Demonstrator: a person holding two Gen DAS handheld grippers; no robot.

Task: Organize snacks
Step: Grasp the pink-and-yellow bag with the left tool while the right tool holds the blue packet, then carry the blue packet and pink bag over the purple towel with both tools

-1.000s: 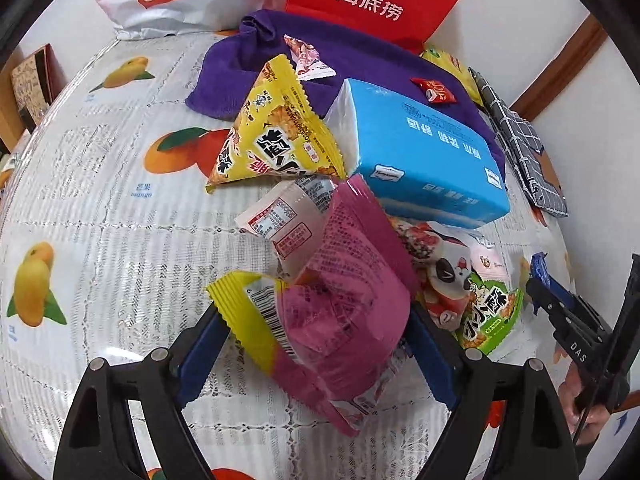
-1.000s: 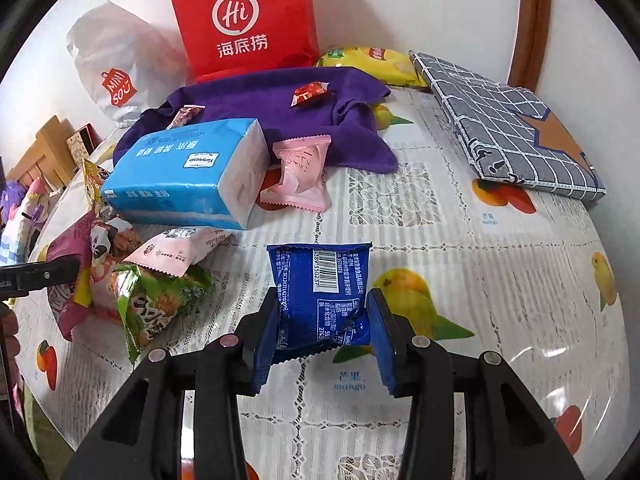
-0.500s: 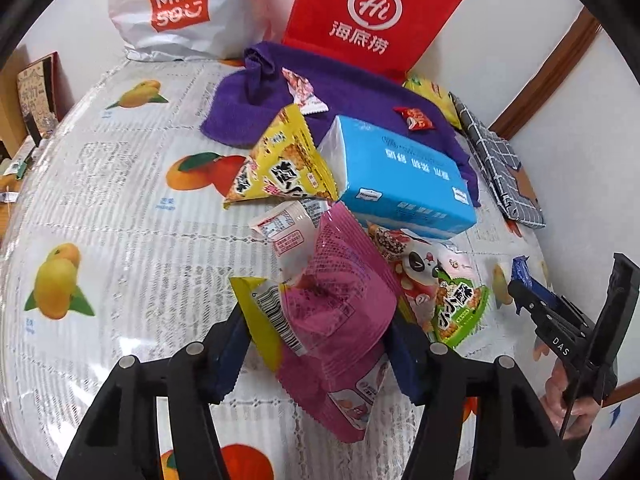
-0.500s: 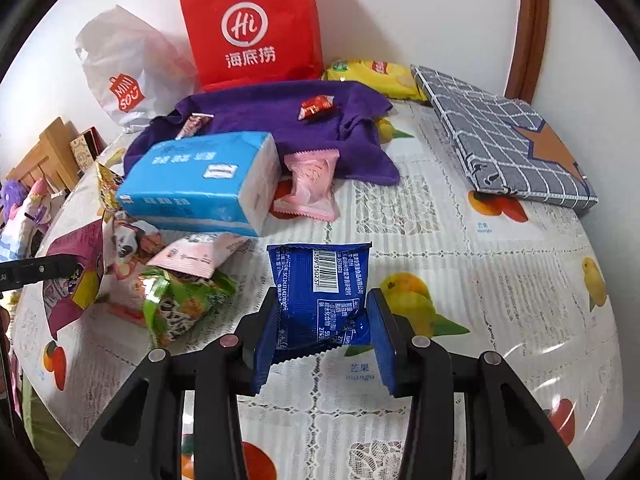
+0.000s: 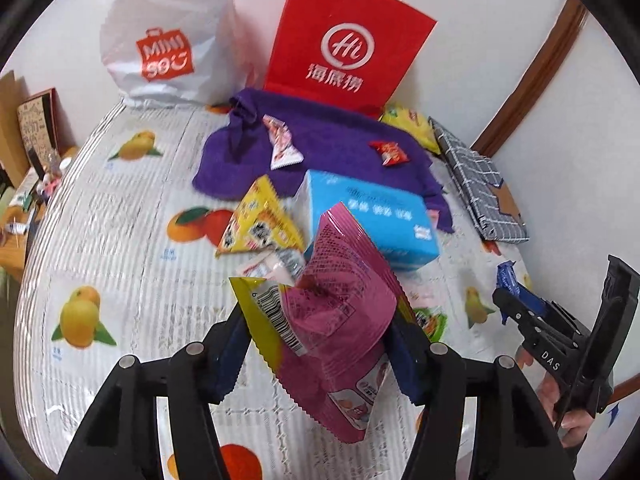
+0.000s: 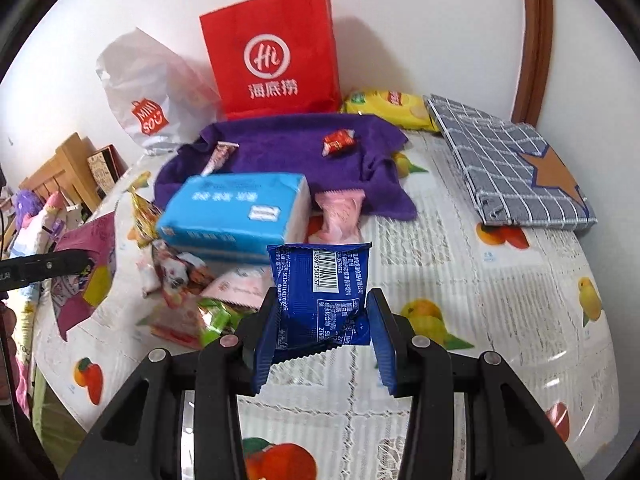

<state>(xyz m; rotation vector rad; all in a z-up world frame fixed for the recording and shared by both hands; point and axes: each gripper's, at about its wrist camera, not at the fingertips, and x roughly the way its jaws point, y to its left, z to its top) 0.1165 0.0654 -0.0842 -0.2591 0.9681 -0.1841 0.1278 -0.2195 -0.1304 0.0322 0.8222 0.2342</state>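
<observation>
My left gripper (image 5: pixel 316 344) is shut on a crumpled magenta snack bag (image 5: pixel 340 320) with a yellow barcode edge, lifted above the table. My right gripper (image 6: pixel 320 332) is shut on a blue snack packet (image 6: pixel 320 292), also raised. The right gripper with its blue packet (image 5: pixel 508 280) shows at the right edge of the left wrist view, and the magenta bag (image 6: pixel 86 280) at the left of the right wrist view. More snacks lie on the table: a yellow triangular bag (image 5: pixel 260 220), a pink packet (image 6: pixel 340 216), a green packet (image 6: pixel 218 316).
A blue tissue pack (image 6: pixel 232 212) sits mid-table before a purple towel (image 6: pixel 296 148) with small sweets on it. A red paper bag (image 6: pixel 276 52) and a white plastic bag (image 6: pixel 148 96) stand at the wall. A grey checked cloth (image 6: pixel 508 160) lies right.
Both grippers rose with their packets, so the table looks farther away. The left jaws narrowed onto the magenta bag, crumpling it. The right grip is unchanged.
</observation>
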